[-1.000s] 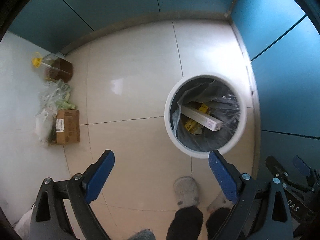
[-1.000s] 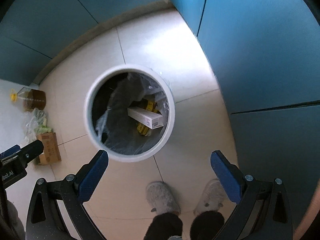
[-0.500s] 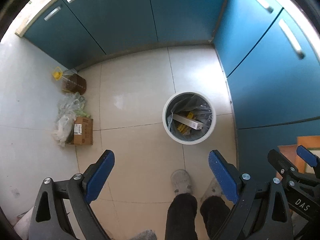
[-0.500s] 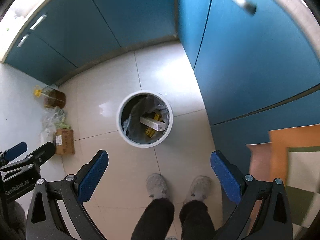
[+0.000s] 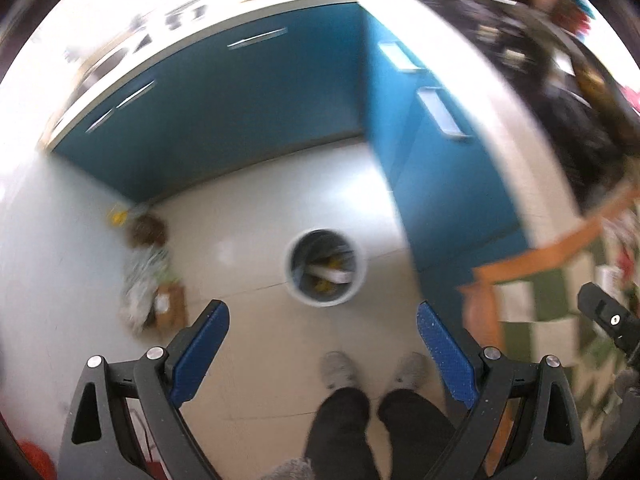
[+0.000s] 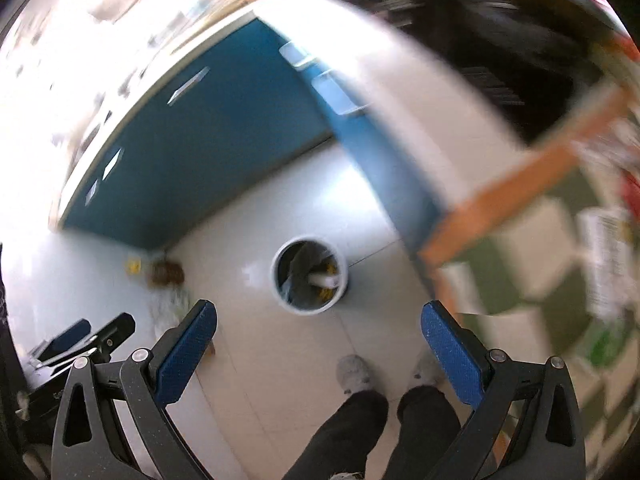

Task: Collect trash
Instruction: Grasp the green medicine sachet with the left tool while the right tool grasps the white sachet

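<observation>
White bin [image 5: 325, 267] holds boxed trash

Both my wrist cams sit high, looking steeply down at the kitchen floor, heavy motion blur in each. Left wrist view faces the corner of the blue cabinets [image 5: 248, 120], with the white bin [image 5: 325, 267] near frame centre, well away from the lens, and my feet [image 5: 340, 368] at the bottom edge. Right wrist view looks from a spot further right and tilted, same bin [image 6: 310, 273] just below centre, equally far. Shared: bin, blue cabinets [image 6: 208, 152], floor tiles [image 5: 256, 216], the orange-edged mat [image 6: 516, 196], my legs and slippers. Each cam also catches the other gripper at its edge: right gripper [image 5: 612, 320] in the left view, left gripper [image 6: 84, 340] in the right view.
</observation>
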Motion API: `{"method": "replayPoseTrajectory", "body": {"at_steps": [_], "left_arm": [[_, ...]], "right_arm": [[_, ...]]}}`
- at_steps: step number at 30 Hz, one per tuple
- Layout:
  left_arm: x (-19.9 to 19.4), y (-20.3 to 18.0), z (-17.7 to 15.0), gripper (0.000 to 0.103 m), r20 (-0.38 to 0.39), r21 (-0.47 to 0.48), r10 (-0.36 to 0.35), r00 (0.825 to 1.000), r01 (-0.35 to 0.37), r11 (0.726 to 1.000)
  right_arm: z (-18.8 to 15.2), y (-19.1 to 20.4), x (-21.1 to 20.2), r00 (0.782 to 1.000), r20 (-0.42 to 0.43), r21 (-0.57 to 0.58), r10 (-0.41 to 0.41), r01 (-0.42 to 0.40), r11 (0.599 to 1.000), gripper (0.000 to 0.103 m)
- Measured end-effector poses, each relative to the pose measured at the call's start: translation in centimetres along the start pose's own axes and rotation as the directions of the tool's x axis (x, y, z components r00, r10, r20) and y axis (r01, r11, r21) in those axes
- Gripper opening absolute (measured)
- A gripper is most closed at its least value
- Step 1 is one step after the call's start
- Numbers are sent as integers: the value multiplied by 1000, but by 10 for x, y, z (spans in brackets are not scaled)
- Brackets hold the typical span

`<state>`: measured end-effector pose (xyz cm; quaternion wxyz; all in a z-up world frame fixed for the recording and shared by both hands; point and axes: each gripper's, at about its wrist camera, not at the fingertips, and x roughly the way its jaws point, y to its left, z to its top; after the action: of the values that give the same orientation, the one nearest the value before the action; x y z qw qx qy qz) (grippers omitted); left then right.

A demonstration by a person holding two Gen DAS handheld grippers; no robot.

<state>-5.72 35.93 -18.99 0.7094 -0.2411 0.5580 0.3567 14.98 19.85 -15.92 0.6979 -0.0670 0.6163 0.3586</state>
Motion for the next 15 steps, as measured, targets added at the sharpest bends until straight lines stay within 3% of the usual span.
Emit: {"method": "replayPoseTrajectory", "body": {"at_steps": [4, 7, 8, 10, 13, 14, 15], "left_arm": [[-10, -122, 3, 96, -48, 168, -142, 989, 148, 975], [1, -206, -8, 96, -157, 266, -239, 958, 274, 924], [9, -239, -16, 96, -207, 308, -259, 943, 314, 898], [26, -291, -31, 96, -293, 376, -268, 918, 369, 850], [47, -337, -54, 95, -353, 441, -240, 904, 387, 809], [54, -349, -60, 91, -363, 459, -227, 904, 386, 800], [60, -357, -65, 80, -362, 479, -215, 907, 378, 792]], "right_arm": [[-2, -122, -71, 989, 94, 218, -116, 93, 971, 103], [-26, -212, -103, 975, 99, 389, -199, 146, 910, 103], [-42, -251, -109, 966, 89, 457, -243, 177, 872, 103], [-66, -304, -119, 955, 61, 551, -290, 210, 808, 103], [-107, -363, -122, 945, 3, 648, -326, 247, 720, 103], [-119, -379, -117, 945, -12, 668, -328, 252, 701, 103], [-129, -392, -113, 946, -31, 679, -324, 257, 688, 103]]}}
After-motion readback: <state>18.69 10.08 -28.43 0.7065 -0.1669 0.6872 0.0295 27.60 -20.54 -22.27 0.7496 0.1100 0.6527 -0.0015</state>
